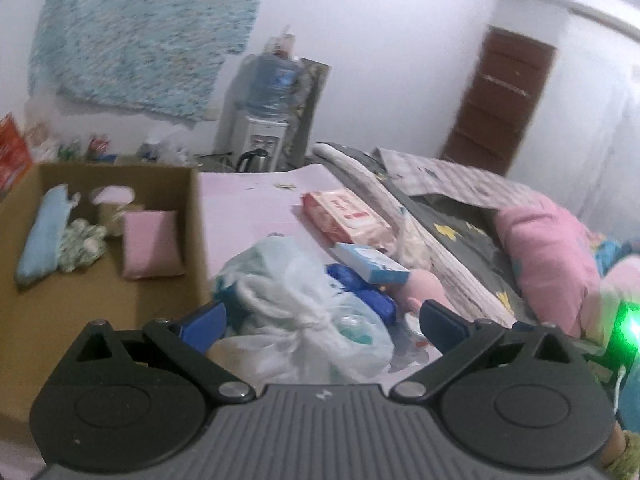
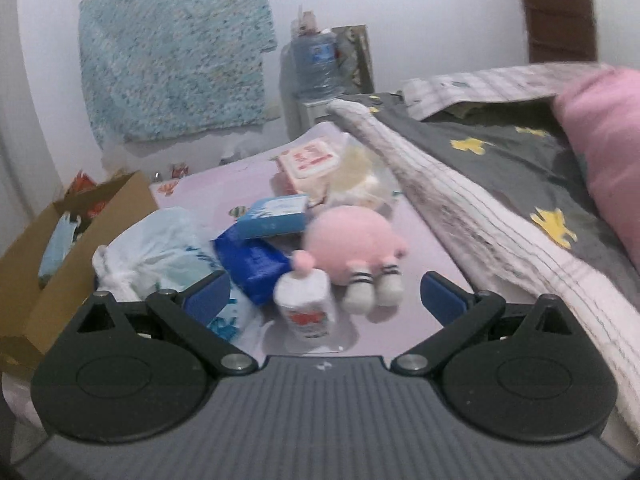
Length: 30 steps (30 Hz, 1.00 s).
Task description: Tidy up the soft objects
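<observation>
clutter around the pink plush toy (image 2: 352,240), both tools spread and empty

lower centre of the right view, feet toward the camera; white bottle (image 2: 306,304) and blue packet (image 2: 252,260) crowd its left, right tool (image 2: 326,298) spread; left tool (image 1: 320,320) spread over a plastic bag (image 1: 304,300), cardboard box (image 1: 192,216) at left.

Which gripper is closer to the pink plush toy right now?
Right. The right gripper is open with the pink plush toy just ahead of its fingertips. The left gripper is open over the white plastic bag; the toy lies beyond, to its right.

Bed (image 2: 404,236), plush toy (image 2: 348,248), plastic bag (image 1: 304,304), cardboard box (image 1: 192,216)
</observation>
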Available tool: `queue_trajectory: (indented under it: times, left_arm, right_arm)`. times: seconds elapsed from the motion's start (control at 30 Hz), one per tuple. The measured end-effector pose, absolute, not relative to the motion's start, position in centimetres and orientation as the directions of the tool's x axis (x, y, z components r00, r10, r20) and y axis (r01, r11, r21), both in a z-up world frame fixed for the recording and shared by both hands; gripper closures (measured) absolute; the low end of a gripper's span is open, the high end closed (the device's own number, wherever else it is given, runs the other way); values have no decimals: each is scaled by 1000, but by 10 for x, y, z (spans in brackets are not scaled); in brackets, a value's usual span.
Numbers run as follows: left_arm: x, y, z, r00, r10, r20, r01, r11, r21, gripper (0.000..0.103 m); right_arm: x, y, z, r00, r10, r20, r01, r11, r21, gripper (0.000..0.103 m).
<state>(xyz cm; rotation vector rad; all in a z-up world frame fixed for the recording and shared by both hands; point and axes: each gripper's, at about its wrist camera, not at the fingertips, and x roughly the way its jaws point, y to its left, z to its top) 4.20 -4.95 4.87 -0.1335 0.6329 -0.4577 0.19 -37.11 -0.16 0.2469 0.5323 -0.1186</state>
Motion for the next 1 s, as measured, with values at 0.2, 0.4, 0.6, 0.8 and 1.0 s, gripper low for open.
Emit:
queue_trajectory:
  times: [0.2,0.4,0.6,0.8,1.0]
  left_arm:
    - [53,-101,44,692,-461,-556,442,879,-178,0]
    - [69,-168,29,685,-422,-593,502,864,-36,0]
    - [86,-228,2,680,-384,-625,553,828,94,3]
    - [101,-257,-20,626,-400,-670,601,795,87,11]
    - [114,-280,-42,541,-399,-741,646,761,61,22]
  right_arm:
    - [0,-417,-23,869,92,-486,139,897,419,1]
    - [14,-447,-37,875,156,-457,108,859,500,1]
    - [42,-465,-33,879,194,-436,71,850,521,2]
    - [63,-483,-42,866,247,-436,70,802,593,11]
    - [58,-489,-63,850,291,-440,73,761,645,31]
